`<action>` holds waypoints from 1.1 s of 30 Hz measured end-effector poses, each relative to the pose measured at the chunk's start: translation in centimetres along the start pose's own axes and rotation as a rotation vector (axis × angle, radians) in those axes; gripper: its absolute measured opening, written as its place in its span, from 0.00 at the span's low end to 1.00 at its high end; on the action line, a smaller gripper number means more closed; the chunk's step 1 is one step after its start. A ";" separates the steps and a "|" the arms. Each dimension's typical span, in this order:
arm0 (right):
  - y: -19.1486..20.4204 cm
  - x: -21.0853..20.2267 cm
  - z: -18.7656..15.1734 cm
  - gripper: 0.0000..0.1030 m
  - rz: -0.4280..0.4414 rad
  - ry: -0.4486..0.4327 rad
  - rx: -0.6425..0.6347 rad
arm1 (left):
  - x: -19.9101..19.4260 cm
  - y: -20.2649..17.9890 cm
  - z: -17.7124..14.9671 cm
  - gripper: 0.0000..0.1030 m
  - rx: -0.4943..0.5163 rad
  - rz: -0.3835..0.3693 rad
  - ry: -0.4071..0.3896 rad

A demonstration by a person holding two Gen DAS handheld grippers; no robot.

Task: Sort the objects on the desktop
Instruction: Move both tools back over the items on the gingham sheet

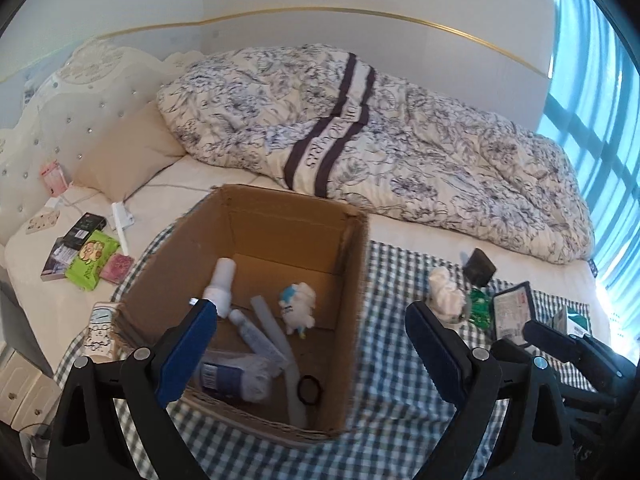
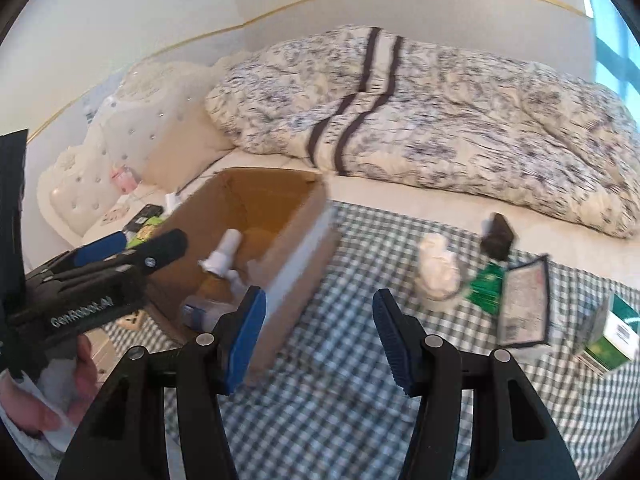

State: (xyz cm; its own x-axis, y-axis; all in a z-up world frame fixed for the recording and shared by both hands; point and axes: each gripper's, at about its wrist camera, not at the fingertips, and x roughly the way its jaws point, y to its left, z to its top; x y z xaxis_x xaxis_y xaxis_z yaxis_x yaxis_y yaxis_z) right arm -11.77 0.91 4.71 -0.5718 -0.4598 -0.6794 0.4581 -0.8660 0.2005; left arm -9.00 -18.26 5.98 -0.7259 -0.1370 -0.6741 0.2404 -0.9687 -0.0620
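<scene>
I think I am about halfway. The box (image 1: pixel 256 280) already holds a spray bottle (image 1: pixel 222 284), a tube (image 1: pixel 256 334), a toy (image 1: pixel 298 306) and a hair band (image 1: pixel 310 389). Still out on the checked cloth (image 1: pixel 392 360), at about 2 o'clock from the box, are a white wad (image 2: pixel 436 272), a green packet (image 2: pixel 488 286) and a black case (image 2: pixel 522 306). The case stands tilted, its long side pointing up toward 12 o'clock. My left gripper (image 1: pixel 312 332) and right gripper (image 2: pixel 320 332) both gape wide with nothing in them.

An open cardboard box (image 1: pixel 256 280) holding bottles and a toy stood beneath the left gripper (image 1: pixel 312 320), loose items to its right.
</scene>
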 end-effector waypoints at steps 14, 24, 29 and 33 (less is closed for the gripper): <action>-12.8 -3.0 -3.3 0.54 -0.194 0.015 0.121 | 3.9 -8.8 -2.6 0.95 0.070 -0.068 0.056; -17.3 -0.9 -5.5 0.54 -0.225 0.072 0.204 | 8.3 -14.2 -4.8 0.95 0.161 -0.112 0.132; -18.7 0.4 -5.8 0.54 -0.226 0.088 0.228 | 10.4 -15.9 -5.0 0.95 0.175 -0.137 0.163; -19.5 1.6 -5.8 0.54 -0.231 0.099 0.241 | 12.4 -16.8 -5.2 0.95 0.183 -0.144 0.192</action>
State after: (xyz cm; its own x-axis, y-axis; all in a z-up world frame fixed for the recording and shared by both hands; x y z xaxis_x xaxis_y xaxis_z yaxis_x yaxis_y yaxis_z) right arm -17.68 18.25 -4.37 -0.5675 -0.2356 -0.7890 0.1442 -0.9718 0.1864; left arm -18.67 -2.58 -5.12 -0.6046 0.0292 -0.7960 0.0111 -0.9989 -0.0451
